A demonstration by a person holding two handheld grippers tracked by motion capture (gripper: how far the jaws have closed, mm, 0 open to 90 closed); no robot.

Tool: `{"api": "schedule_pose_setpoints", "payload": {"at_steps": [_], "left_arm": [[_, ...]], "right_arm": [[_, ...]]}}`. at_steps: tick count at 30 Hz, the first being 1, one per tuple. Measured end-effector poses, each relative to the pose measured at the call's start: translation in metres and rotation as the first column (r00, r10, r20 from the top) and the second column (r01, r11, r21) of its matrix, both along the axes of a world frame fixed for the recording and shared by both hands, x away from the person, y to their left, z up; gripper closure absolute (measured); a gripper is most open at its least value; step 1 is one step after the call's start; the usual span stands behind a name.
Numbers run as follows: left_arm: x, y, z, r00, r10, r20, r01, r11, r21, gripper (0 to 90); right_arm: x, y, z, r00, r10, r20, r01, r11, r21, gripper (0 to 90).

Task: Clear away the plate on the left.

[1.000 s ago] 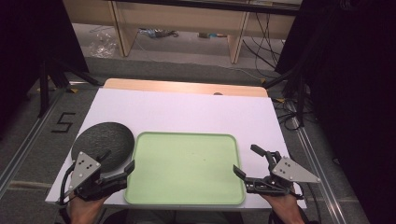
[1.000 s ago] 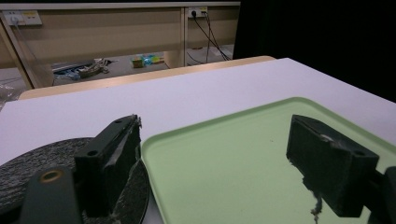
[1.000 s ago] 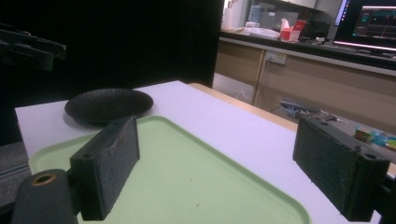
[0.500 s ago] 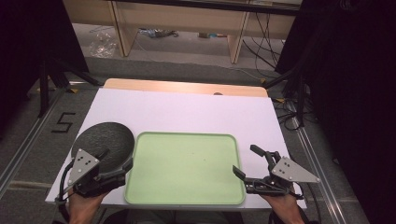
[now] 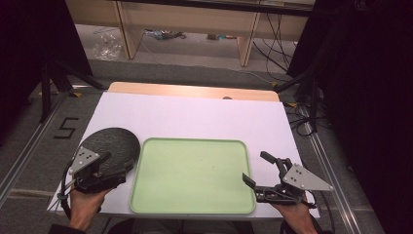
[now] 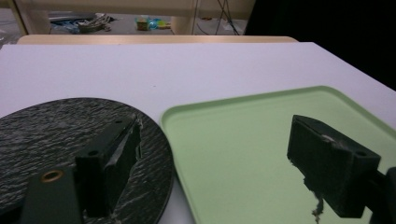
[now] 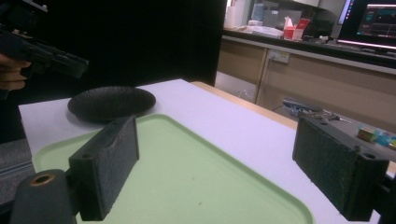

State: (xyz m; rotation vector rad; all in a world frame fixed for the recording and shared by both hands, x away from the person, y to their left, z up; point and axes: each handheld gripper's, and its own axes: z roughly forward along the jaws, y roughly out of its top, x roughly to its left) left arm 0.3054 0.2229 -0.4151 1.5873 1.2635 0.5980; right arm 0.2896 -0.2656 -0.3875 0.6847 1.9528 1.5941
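Green tray (image 5: 192,178) lies between both grippers (fingers wide), beside the black plate (image 5: 113,145).

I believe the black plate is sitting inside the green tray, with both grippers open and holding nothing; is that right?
Not quite: the black plate sits on the white table beside the green tray, left of it, as the high view shows. Both the left gripper and right gripper are open and empty.

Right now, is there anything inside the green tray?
No. The green tray lies bare apart from tiny specks. The right tool covers a bit of its edge, hiding that part.
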Motion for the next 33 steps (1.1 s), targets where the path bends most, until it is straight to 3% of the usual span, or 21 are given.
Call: {"api": "schedule_pose_setpoints", "payload": {"at_steps": [2,9,11,14,17,20,22,23,28,29,30,32,33], "left_arm": [[0.006,0.003,-0.002,0.9999,0.012,-0.008,-0.012,0.9999,0.008,17.6],[0.028,0.014,-0.012,0.9979,0.044,-0.048,-0.041,0.9977,0.054,17.8],[0.036,0.02,-0.014,0.9955,0.063,-0.071,-0.059,0.9964,0.061,18.0],[0.047,0.029,-0.019,0.9935,0.053,-0.101,-0.047,0.9967,0.066,18.0],[0.058,0.04,-0.024,0.9891,0.072,-0.129,-0.06,0.9934,0.098,18.2],[0.064,0.048,-0.028,0.986,0.082,-0.145,-0.065,0.9907,0.119,18.2],[0.072,0.059,-0.034,0.9798,0.091,-0.178,-0.064,0.9867,0.149,19.3],[0.078,0.07,-0.038,0.9698,0.113,-0.216,-0.083,0.9862,0.143,18.9],[0.084,0.092,-0.041,0.9576,0.155,-0.243,-0.133,0.9857,0.104,18.9],[0.085,0.099,-0.042,0.9523,0.187,-0.241,-0.164,0.98,0.113,19.3],[0.085,0.099,-0.042,0.9523,0.187,-0.241,-0.164,0.98,0.113,19.8],[0.087,0.112,-0.043,0.9434,0.211,-0.256,-0.188,0.9761,0.109,20.1],[0.087,0.112,-0.043,0.9434,0.211,-0.256,-0.188,0.9761,0.109,20.1]], "right_arm": [[0.001,0.0,0.0,0.9996,-0.004,0.028,0.004,1.0,0.001,15.4],[0.001,0.0,0.0,0.9997,-0.003,0.024,0.003,1.0,-0.002,15.3],[0.0,0.0,0.0,0.9997,0.003,0.026,-0.003,1.0,0.001,15.3],[0.001,0.0,0.0,0.9997,0.004,0.023,-0.004,1.0,0.001,15.3],[-0.001,0.001,0.0,1.0,0.005,0.006,-0.005,1.0,0.004,15.4],[0.0,0.0,0.0,0.9997,0.017,0.019,-0.017,0.9998,-0.012,15.4],[0.0,0.0,0.001,0.9996,0.02,0.021,-0.02,0.9997,-0.011,15.4],[0.0,0.0,0.0,0.9996,0.021,0.019,-0.021,0.9997,-0.012,15.4],[0.0,0.001,0.0,0.9996,0.014,0.023,-0.014,0.9999,-0.007,15.4],[0.0,0.001,0.0,0.9998,0.014,0.016,-0.014,0.9997,-0.021,15.4],[0.0,0.001,0.0,0.9996,0.02,0.02,-0.02,0.9996,-0.02,15.4],[0.0,0.001,0.0,0.9996,0.021,0.018,-0.021,0.9996,-0.017,15.4],[0.0,0.001,0.0,0.9996,0.021,0.018,-0.021,0.9996,-0.017,15.4]]}}
